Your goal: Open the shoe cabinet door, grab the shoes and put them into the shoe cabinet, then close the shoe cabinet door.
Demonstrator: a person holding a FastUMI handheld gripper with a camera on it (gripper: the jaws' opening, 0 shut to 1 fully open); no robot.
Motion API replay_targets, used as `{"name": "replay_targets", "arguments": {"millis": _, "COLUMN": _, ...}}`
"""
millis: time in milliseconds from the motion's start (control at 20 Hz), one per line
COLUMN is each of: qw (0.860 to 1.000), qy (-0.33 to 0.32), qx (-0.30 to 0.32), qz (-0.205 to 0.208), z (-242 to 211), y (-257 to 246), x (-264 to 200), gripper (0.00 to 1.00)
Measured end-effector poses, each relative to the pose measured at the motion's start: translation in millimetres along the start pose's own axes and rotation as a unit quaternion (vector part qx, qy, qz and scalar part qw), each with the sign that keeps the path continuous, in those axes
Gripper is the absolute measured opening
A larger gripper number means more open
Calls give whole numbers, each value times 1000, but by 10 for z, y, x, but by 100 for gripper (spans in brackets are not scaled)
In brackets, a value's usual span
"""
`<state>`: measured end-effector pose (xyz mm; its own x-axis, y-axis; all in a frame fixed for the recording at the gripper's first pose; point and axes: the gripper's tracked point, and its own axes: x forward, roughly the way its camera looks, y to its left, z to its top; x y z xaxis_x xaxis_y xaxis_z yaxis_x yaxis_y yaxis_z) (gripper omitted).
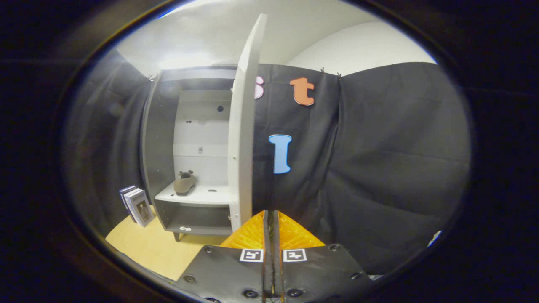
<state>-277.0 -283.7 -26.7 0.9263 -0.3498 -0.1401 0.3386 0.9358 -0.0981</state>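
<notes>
The shoe cabinet (198, 147) stands on the desk (156, 248) against the black cloth wall, well ahead of the fingers and off to their left, a tall dark case with a pale back panel and a white shelf (198, 195) partway up. Its door (244, 126) hangs wide open, seen almost edge-on, a tall white slab whose lower corner comes down just beyond the fingertips. Being a rigid, flat panel on hinges, it should swing with little effort, and a push against its broad face or free edge looks the easiest way to shut it; no handle can be made out from this angle. Beside the cabinet's left foot a couple of small books or boxes (137, 206) stand upright on the desk. On the white shelf lies a single shoe (184, 183), tan and low-cut with something dark at its opening, resting toe toward the front; it looks light and soft-sided, best taken by the heel or the rim of the opening. With it already inside, the step left appears to be closing the door. The gripper (271, 216) points at the cloth just right of the door, its fingers pressed together with barely a slit between them, gripping nothing.
</notes>
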Motion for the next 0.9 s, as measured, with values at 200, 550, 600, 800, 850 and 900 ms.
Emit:
{"name": "replay_targets", "arguments": {"millis": 200, "qw": 1000, "qy": -6, "qx": -5, "qz": 26, "z": 31, "y": 420, "x": -225, "gripper": 3}}
{"name": "replay_targets", "arguments": {"millis": 550, "qw": 994, "qy": 0, "qx": -18, "qz": 107, "z": -77, "y": 1438, "x": -360, "gripper": 4}}
{"name": "replay_targets", "arguments": {"millis": 600, "qw": 993, "qy": 6, "qx": -19, "qz": 115, "z": -125, "y": 1580, "x": -340, "gripper": 4}}
{"name": "replay_targets", "arguments": {"millis": 800, "qw": 990, "qy": 34, "qx": -15, "qz": 136, "z": -371, "y": 2006, "x": -180, "gripper": 4}}
{"name": "replay_targets", "arguments": {"millis": 850, "qw": 989, "qy": 42, "qx": -14, "qz": 138, "z": -453, "y": 2086, "x": -138, "gripper": 4}}
{"name": "replay_targets", "arguments": {"millis": 900, "qw": 989, "qy": 53, "qx": -14, "qz": 138, "z": -542, "y": 2156, "x": -79, "gripper": 4}}
